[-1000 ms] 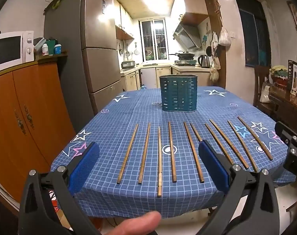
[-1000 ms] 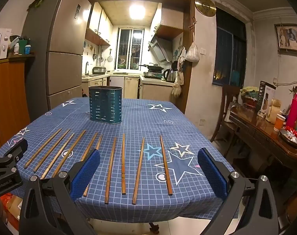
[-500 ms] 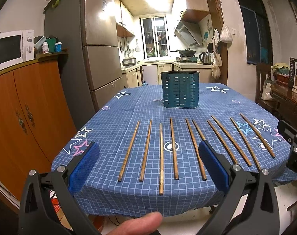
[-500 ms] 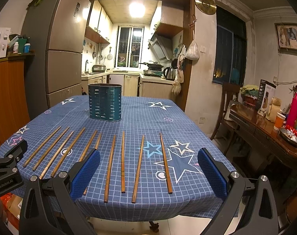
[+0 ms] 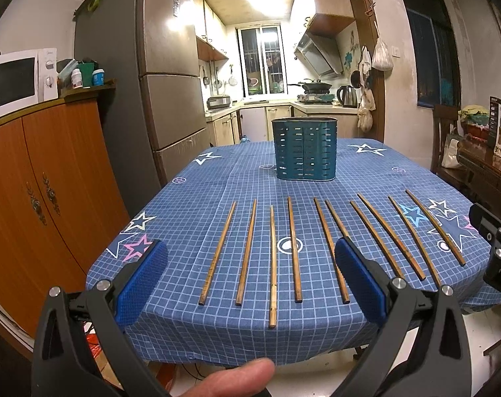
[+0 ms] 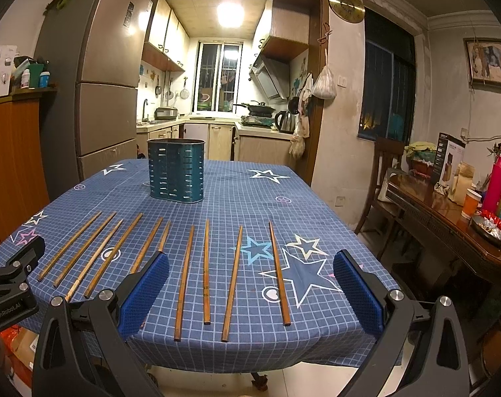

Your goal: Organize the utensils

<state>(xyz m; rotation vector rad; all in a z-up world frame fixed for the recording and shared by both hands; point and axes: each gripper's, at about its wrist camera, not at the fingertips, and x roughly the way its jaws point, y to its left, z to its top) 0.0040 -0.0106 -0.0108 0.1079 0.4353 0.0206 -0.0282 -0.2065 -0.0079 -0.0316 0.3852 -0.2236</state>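
Several wooden chopsticks (image 5: pixel 272 264) (image 6: pixel 205 269) lie side by side in a row across the near part of a table with a blue checked star cloth (image 5: pixel 217 185) (image 6: pixel 250 198). Behind them stands a teal slotted utensil holder (image 5: pixel 304 149) (image 6: pixel 176 170), upright and with nothing showing above its rim. My left gripper (image 5: pixel 250 278) hangs open above the table's near edge, over the left chopsticks. My right gripper (image 6: pixel 250 284) is open too, over the right chopsticks. Neither holds anything.
An orange cabinet (image 5: pixel 45 198) with a microwave (image 5: pixel 15 79) and a fridge (image 5: pixel 171 82) stand left of the table. A wooden side table (image 6: pixel 448 211) with a box, cups and flasks is on the right, with a chair (image 6: pixel 387 165) behind. A thumb (image 5: pixel 237 377) shows below.
Both grippers have dropped slightly, so the table and holder sit lower and flatter in view. Both stay open; the chopsticks have not moved.
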